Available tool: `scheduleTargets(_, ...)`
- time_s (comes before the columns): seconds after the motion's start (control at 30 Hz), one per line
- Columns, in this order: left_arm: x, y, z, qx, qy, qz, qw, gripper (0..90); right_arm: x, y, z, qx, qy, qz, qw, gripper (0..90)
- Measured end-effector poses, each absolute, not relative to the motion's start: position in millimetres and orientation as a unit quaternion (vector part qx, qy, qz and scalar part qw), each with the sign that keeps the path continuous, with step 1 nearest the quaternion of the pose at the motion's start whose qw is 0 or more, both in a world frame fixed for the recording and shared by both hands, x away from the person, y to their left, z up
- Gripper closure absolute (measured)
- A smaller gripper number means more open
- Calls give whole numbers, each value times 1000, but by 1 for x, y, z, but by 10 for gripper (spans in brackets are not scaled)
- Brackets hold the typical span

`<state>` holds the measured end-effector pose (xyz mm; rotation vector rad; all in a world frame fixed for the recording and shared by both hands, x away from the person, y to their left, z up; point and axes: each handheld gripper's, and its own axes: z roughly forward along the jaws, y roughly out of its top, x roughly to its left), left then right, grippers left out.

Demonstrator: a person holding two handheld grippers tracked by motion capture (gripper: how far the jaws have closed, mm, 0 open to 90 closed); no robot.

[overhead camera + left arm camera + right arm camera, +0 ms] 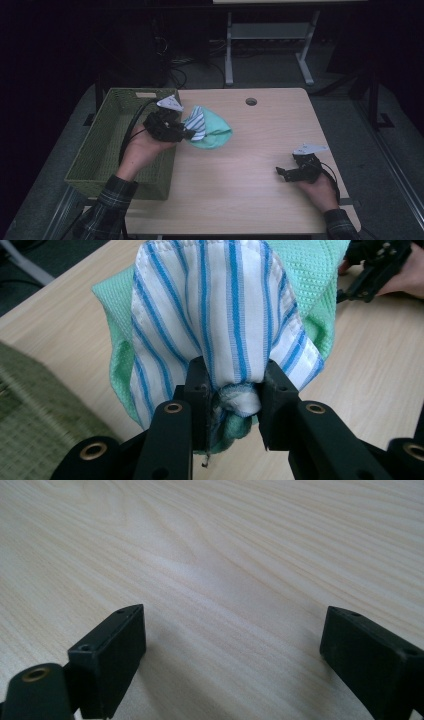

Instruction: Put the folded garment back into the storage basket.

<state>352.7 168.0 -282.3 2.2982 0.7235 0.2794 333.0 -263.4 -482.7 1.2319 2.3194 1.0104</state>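
A: Wooden table [260, 165], dark room behind. Left gripper [189, 134] is clenched on a bunched cloth [210, 131], striped white-blue over green, lifted just off the table beside the green basket [107, 145].

B: Right gripper [281, 171]?

A: Jaws spread wide, nothing between them, resting low near the table's right edge.

B: Step?

A: Carry phase, I'd judge. Next: swing the cloth over the basket rim, then release inside.
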Motion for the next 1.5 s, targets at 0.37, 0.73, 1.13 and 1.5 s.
scheduleTargets(0.37, 353, 198, -276, 876, 312, 127, 346, 700, 333, -263, -483, 432, 813, 354, 163, 107)
scheduleTargets(0.73, 354, 225, -275, 864, 341, 146, 340, 700, 333, -263, -483, 432, 813, 354, 163, 107)
scheduleTargets(1.13, 353, 254, -282, 846, 384, 162, 332, 699, 333, -263, -483, 432, 813, 354, 163, 107)
scheduleTargets(1.5, 355, 286, -298, 829, 429, 177, 314, 699, 333, -263, -483, 432, 813, 354, 163, 107)
